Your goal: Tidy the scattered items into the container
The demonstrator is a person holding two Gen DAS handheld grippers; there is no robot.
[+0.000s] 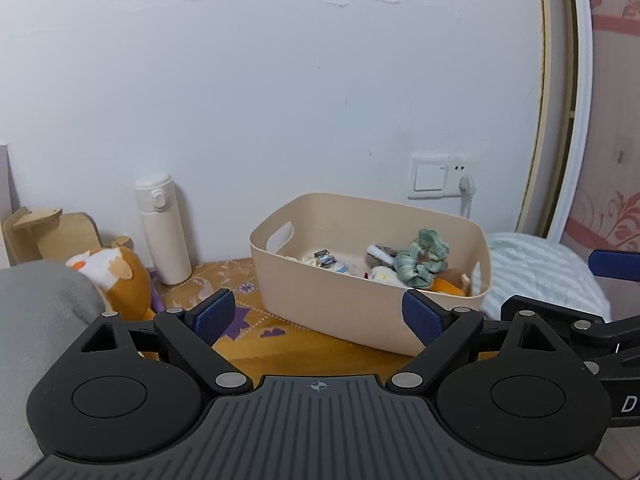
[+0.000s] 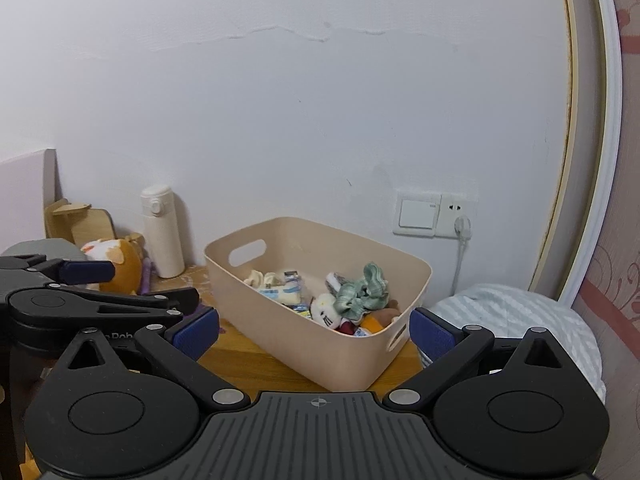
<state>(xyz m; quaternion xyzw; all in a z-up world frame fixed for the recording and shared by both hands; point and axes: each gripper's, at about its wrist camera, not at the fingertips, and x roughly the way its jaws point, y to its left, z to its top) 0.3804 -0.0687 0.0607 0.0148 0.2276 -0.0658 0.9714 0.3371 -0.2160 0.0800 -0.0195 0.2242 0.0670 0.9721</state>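
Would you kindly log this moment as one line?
left gripper open, empty | right gripper open, empty | bin holds scrunchie, toys

Gray cloth (image 1: 36,312) cut off by left frame edge, hides part of the orange plush (image 1: 116,276). Small packets (image 2: 280,286) in the bin (image 2: 280,356): labels too small to read.
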